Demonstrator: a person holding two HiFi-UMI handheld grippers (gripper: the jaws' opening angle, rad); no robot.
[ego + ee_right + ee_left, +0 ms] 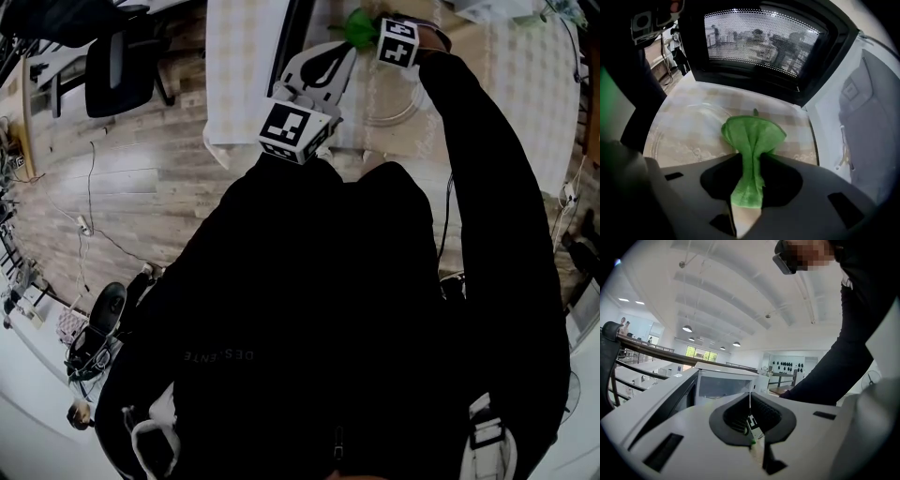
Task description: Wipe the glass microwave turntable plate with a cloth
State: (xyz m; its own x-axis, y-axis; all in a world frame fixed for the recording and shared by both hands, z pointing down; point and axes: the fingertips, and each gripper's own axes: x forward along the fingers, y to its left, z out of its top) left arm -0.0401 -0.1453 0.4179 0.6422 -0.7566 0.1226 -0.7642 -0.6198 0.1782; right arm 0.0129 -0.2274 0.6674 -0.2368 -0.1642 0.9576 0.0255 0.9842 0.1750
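1. Leftmost, the left gripper [750, 397] is held just in front of the person's chest, near the edge of the checked-covered table [239, 75]. It is tilted upward, so its own view takes in the ceiling. Its jaws are pressed together with nothing between them.
2. Just right of it, the glass turntable plate [684, 129] lies flat on the table, outside the microwave and in front of its open door.
3. Further right, the person's right arm, in a black sleeve [487, 169], stretches forward over the table and carries the right gripper [751, 158] to the plate. Its jaws pinch a green cloth [753, 133] around the middle. The cloth's free end fans out over the plate's right part.
4. At the far right of the right gripper view stands the white microwave [865, 105]. Its dark, mesh-windowed door [759, 42] is swung open behind the plate.
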